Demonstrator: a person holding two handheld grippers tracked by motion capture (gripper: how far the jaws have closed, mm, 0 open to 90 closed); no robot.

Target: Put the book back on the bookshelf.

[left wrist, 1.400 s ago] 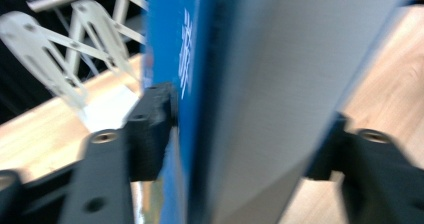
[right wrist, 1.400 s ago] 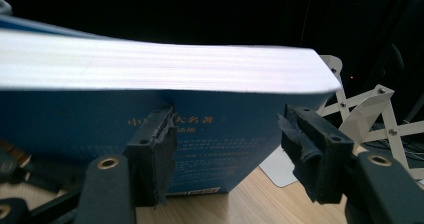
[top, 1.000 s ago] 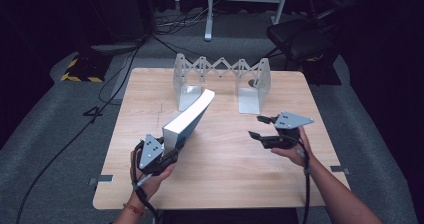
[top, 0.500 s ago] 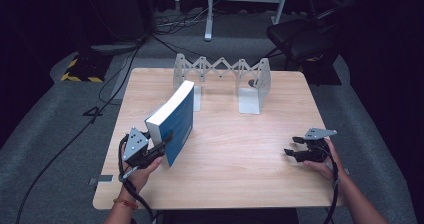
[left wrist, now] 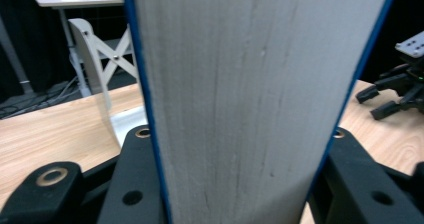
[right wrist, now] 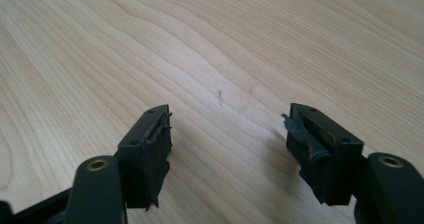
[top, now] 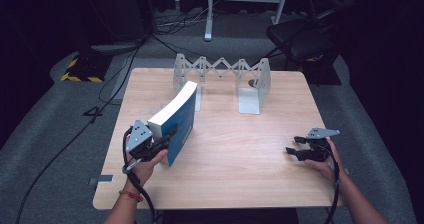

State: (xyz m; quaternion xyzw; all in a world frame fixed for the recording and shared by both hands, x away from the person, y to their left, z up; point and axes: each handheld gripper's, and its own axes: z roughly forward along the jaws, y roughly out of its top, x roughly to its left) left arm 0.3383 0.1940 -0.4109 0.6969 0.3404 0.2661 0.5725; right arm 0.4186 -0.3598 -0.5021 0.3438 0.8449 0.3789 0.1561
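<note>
Each claw is matte black with a grey three-cornered plate on top and a black cable trailing down the forearm: the left claw (top: 167, 136), the right claw (top: 294, 151). Brass-ringed screw holes dot the jaws, whose pads look frayed. An orange-red bracelet (top: 131, 196) circles the left wrist.

Expandable metal book rack (top: 220, 79), wooden table (top: 240, 164)

The left gripper (top: 162, 143) sits at the table's seven o'clock, its jaws pointing toward one o'clock and clamped on a book (top: 176, 120), having just closed a little further; the left hand (top: 144, 164) grips it from below; the right gripper (top: 300, 151) rests at four o'clock, jaws apart with nothing between, pointing toward nine o'clock.
</note>
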